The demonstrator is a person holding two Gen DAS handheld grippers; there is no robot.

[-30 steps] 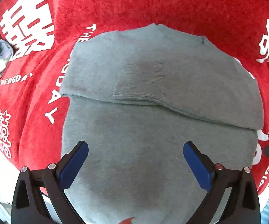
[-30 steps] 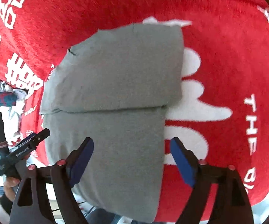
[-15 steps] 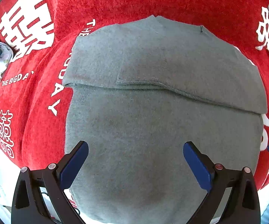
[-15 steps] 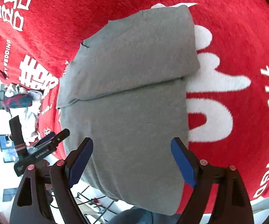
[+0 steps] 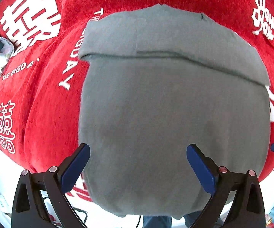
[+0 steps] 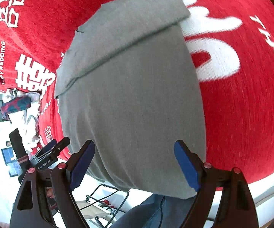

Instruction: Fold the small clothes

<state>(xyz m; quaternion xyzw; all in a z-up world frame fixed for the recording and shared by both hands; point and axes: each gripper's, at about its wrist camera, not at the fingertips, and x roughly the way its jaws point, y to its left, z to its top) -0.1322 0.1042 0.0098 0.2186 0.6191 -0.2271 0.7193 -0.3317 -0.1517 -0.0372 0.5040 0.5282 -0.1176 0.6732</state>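
Observation:
A grey knit garment (image 5: 171,114) lies flat on a red cloth (image 5: 47,104) with white lettering. Its far part is folded over, and that fold's edge (image 5: 175,56) runs across the garment. The near hem hangs a little over the table's front edge. My left gripper (image 5: 137,163) is open above the garment's near part, with nothing between its blue pads. In the right wrist view the same grey garment (image 6: 133,98) fills the middle. My right gripper (image 6: 135,161) is open over its near right corner, holding nothing. The left gripper (image 6: 49,152) shows at the lower left there.
A heap of other clothes (image 6: 21,106), one dark plaid, sits at the far left end of the red cloth (image 6: 241,104). The table edge runs just below both grippers. A person's blue-trousered legs (image 6: 156,210) stand below it. A wire rack (image 6: 106,199) sits on the floor.
Both grippers have drawn back toward the near hem and table edge, so the garment looks larger and the fold sits farther up. Jaws stayed open.

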